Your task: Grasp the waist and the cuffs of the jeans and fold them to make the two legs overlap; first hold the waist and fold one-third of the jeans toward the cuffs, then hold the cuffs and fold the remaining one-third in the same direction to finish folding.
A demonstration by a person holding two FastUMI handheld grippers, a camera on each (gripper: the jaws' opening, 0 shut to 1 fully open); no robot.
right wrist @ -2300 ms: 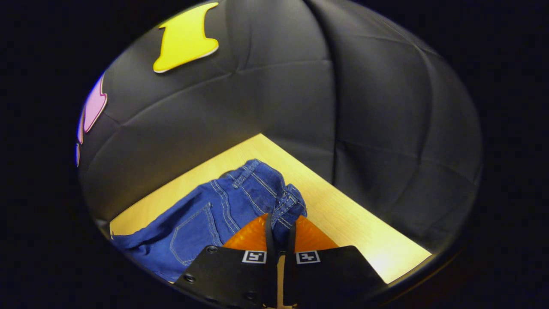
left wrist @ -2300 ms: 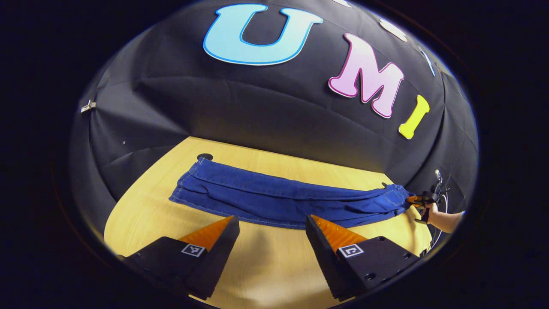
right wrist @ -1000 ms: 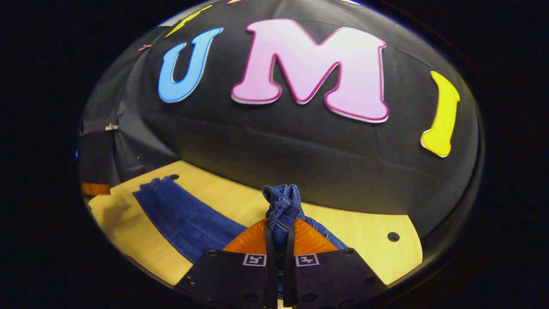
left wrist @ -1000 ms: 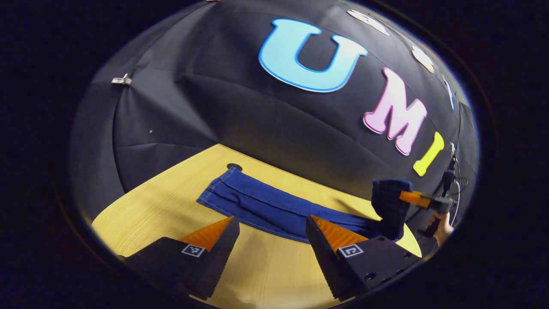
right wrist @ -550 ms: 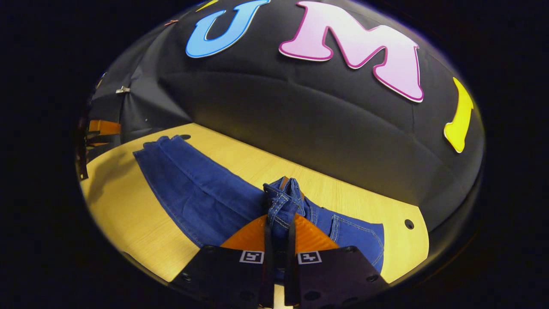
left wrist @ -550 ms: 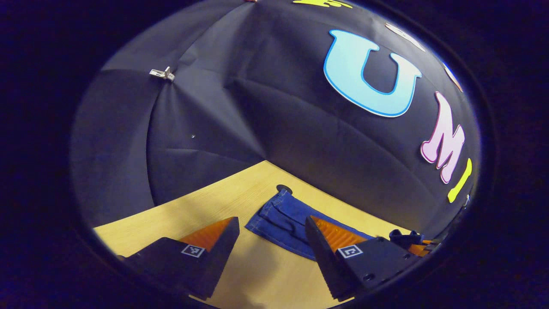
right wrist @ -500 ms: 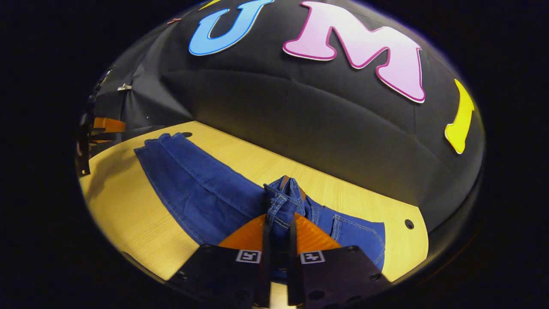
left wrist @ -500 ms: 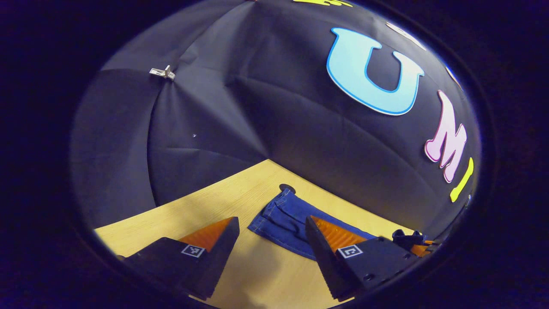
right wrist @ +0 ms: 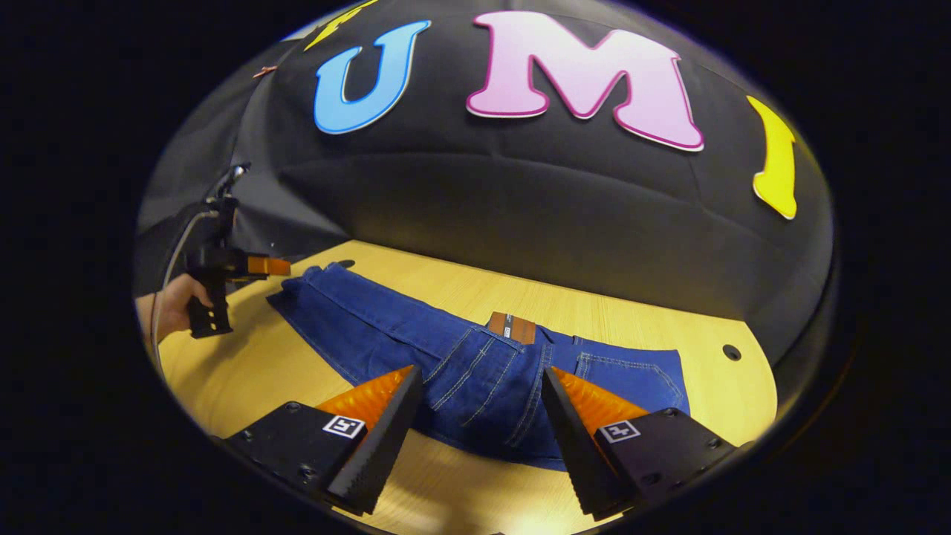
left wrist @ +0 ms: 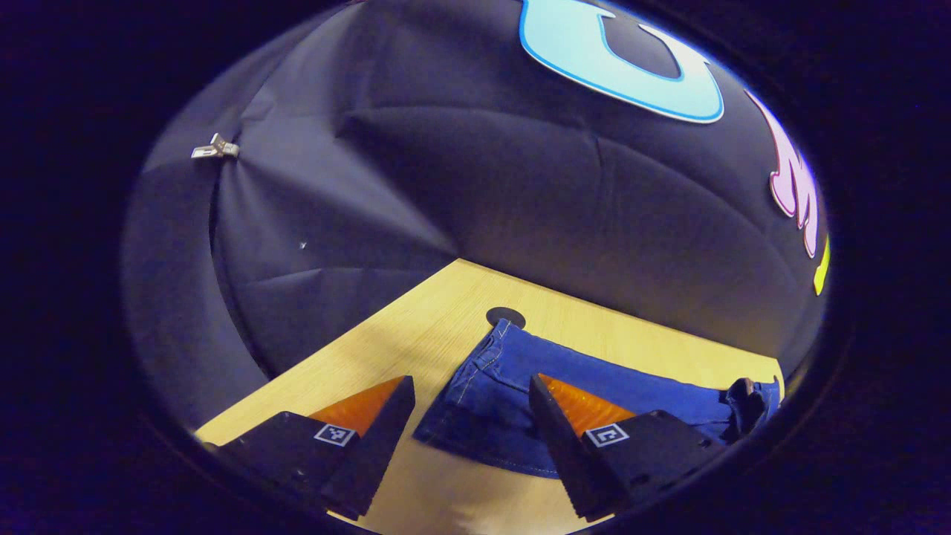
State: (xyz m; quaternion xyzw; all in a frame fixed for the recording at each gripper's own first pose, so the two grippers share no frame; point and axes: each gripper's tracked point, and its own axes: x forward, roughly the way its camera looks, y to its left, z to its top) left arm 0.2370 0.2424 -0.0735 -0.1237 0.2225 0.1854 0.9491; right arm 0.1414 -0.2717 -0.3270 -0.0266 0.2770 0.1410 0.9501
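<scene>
In the right gripper view, your right gripper (right wrist: 475, 416) had its jaws spread wide apart with nothing between them, hovering just above the worktop (right wrist: 669, 327). Straight ahead of the jaws, the jeans (right wrist: 416, 342) lay flat on the wood. The waist end was folded over onto the legs, so the waist (right wrist: 513, 328) with its brown patch sat just beyond the gap between the jaws. A back pocket (right wrist: 628, 375) showed past the right jaw. Past the left jaw, the legs ran away toward the cuffs (right wrist: 308, 286). Beyond the cuffs, your hand (right wrist: 171, 308) held the left gripper (right wrist: 278, 266) just beside them; from there you could not tell how its jaws stood.

In the left gripper view, your left gripper (left wrist: 468, 427) had its jaws wide apart and holding nothing. The cuffs (left wrist: 490, 368) lay on the worktop (left wrist: 416, 327) just ahead of the gap, reaching in between the jaw tips, though whether they touched either jaw could not be told. A dark round hole (left wrist: 506, 317) in the wood sat just beyond the cuffs. Past the right jaw the jeans (left wrist: 631, 383) stretched away to the folded waist end.
</scene>
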